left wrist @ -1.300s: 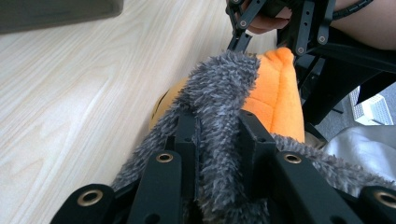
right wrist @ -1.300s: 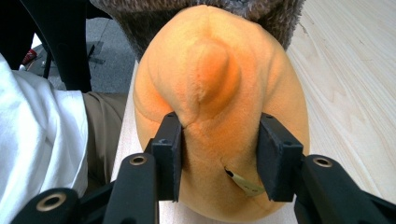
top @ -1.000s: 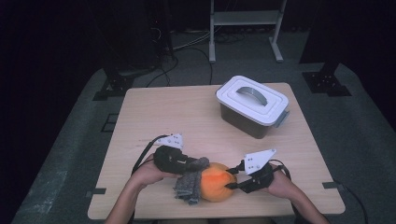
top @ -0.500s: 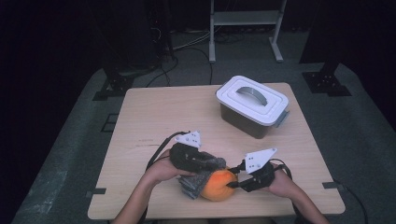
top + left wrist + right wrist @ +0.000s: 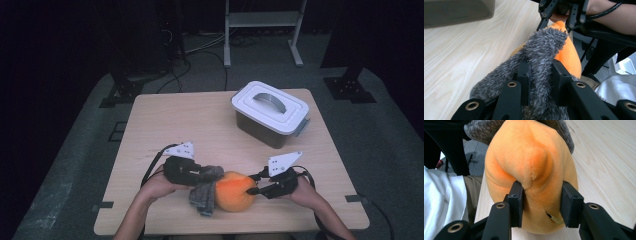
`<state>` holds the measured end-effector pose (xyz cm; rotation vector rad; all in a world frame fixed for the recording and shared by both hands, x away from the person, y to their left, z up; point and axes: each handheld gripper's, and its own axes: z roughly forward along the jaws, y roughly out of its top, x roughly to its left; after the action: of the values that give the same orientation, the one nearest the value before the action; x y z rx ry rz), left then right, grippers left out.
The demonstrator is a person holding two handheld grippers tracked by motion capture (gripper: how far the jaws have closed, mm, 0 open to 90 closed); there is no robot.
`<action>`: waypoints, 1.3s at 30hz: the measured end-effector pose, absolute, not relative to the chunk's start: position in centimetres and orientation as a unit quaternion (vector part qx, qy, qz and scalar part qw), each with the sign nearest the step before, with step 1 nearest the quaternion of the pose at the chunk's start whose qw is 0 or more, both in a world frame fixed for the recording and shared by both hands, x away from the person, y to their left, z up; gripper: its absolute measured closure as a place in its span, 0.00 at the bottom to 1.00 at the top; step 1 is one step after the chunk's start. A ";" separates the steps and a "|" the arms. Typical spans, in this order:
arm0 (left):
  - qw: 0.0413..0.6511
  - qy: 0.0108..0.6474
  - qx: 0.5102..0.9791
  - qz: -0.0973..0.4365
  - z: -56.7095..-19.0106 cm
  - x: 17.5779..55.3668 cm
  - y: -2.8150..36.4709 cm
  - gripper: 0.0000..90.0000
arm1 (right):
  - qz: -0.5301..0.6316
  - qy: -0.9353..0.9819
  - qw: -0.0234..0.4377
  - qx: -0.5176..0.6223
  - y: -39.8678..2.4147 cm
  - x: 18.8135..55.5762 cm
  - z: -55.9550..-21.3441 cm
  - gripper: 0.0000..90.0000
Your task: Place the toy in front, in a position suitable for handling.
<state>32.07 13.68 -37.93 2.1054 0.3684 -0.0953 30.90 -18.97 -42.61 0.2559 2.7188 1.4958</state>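
Observation:
A round orange plush toy (image 5: 233,191) lies near the table's front edge. A grey fuzzy cloth (image 5: 202,196) drapes against its left side. My left gripper (image 5: 206,176) is shut on that cloth. In the left gripper view the grey pile (image 5: 544,47) fills the gap between the jaws of the left gripper (image 5: 541,66), with the orange plush (image 5: 570,56) just behind. My right gripper (image 5: 252,185) comes in from the right and is shut on the plush. In the right gripper view the right gripper (image 5: 541,187) pinches a fold of the orange plush (image 5: 529,157).
A grey storage box with a white handled lid (image 5: 270,112) stands at the back right of the wooden table (image 5: 180,120). The person's lap and white clothing (image 5: 444,200) sit just past the front edge. A metal stand (image 5: 262,20) is on the floor beyond.
The left gripper swung right over the plush half a second ago and has drawn back to the left with the grey cloth. The right gripper has stayed on the plush.

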 end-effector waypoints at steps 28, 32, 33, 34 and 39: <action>0.482 0.132 0.865 -0.036 -37.4 32.1 10.9 0.80 | 0.490 0.865 0.026 0.106 -18.6 30.5 -39.4 0.39; 0.480 0.133 0.867 -0.031 -37.2 32.0 10.2 0.80 | 0.458 0.883 0.050 0.088 -16.7 29.7 -38.8 0.31; 0.479 0.131 0.867 -0.031 -37.3 32.0 10.1 0.80 | 0.449 0.887 0.057 0.087 -16.4 29.7 -38.8 0.31; 0.479 0.130 0.868 -0.032 -37.3 32.0 10.1 0.80 | 0.443 0.890 0.060 0.088 -16.2 29.7 -38.9 0.31; 0.479 0.129 0.868 -0.039 -37.8 32.1 9.9 0.80 | 0.422 0.899 0.047 0.103 -16.2 30.3 -39.9 0.36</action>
<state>32.06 9.86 -37.76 2.1176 0.3138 -0.0963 30.28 -16.20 -39.88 0.3134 2.7444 1.2891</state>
